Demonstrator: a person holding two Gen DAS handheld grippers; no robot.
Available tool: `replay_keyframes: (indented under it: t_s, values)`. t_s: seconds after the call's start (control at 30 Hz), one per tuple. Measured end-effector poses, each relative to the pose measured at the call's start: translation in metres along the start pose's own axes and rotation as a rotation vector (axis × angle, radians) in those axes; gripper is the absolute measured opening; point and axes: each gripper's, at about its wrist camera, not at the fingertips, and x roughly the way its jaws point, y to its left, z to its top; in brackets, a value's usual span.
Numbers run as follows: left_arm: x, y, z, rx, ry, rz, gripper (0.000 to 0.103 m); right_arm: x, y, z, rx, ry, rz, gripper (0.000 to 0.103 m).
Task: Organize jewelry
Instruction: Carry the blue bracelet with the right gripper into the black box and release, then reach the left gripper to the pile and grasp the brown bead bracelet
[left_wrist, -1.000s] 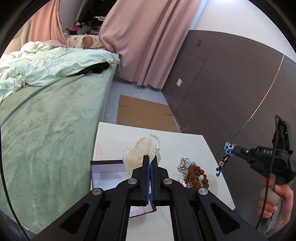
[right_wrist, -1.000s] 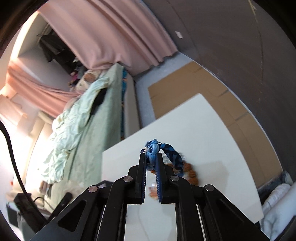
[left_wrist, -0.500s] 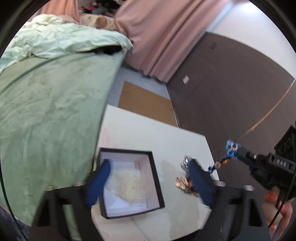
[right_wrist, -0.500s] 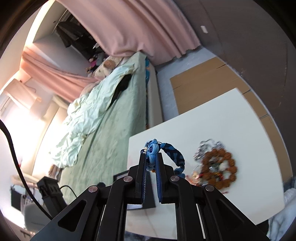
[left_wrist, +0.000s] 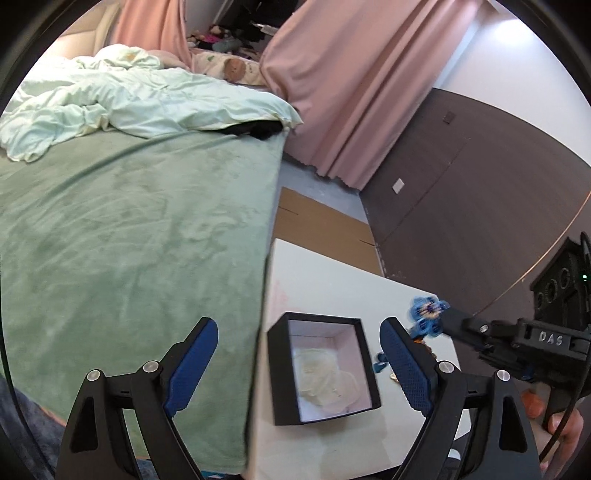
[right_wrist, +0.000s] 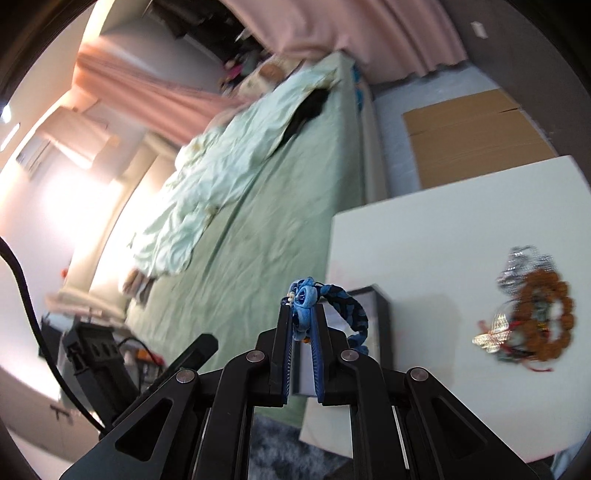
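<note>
1. The left gripper (left_wrist: 299, 354) stands wide open with nothing between its 2 blue pads (left_wrist: 404, 363); its jaws have just been opening

2. Between those spread fingers, lower in the left wrist view, sits a black box (left_wrist: 280, 373) with a pale pink lining, open at the top, on the white table (left_wrist: 332, 273)

3. A crumpled piece of cream tissue (left_wrist: 325, 380) lies on the floor of the box

4. The right gripper (right_wrist: 301, 321) is closed on a blue braided bracelet (right_wrist: 347, 306), pinching it at its blue flower knot (right_wrist: 303, 295); the braided loop hangs off to the right of the fingertips

5. In the left wrist view the same bracelet (left_wrist: 426, 314) shows at the tip of the right gripper (left_wrist: 447, 319), held in the air just beside the far right corner of the box and above the table; it is blurred

6. A hand (left_wrist: 561, 424) grips the handle of the right gripper at the lower right edge of that view

7. Well apart from the box, on the right part of the table, lies a heap of jewelry: a brown bead bracelet (right_wrist: 550, 314), a silver chain (right_wrist: 524, 262) just behind it and a small silver winged charm (right_wrist: 493, 332) at its left, with red threads among them

8. The table stands just beside a bed with a green cover (left_wrist: 129, 229) and a rumpled pale quilt (left_wrist: 129, 99); flattened cardboard (right_wrist: 472, 133) lies on the floor beyond the table, and pink curtains (left_wrist: 351, 81) hang behind
</note>
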Motion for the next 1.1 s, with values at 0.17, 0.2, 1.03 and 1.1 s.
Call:
replay_keyframes:
  t_s: [0.17, 0.2, 1.03, 1.1]
  values:
    - [-0.009, 0.006, 0.001, -0.007, -0.006, 0.012, 0.09, 0.022, -0.013, -0.011, 0.038, 0.082, -0.027, 0.061]
    - [-0.011, 0.005, 0.001, -0.002, -0.012, 0.013, 0.09, 0.021, -0.016, -0.013, 0.04, 0.081, -0.039, 0.064]
    - [-0.053, -0.077, -0.045, 0.153, -0.011, -0.154, 0.103, -0.145, -0.071, -0.075, 0.176, -0.221, -0.203, 0.081]
    - [-0.053, -0.085, -0.049, 0.166, -0.01, -0.167, 0.103, -0.155, -0.072, -0.082, 0.173, -0.236, -0.213, 0.081]
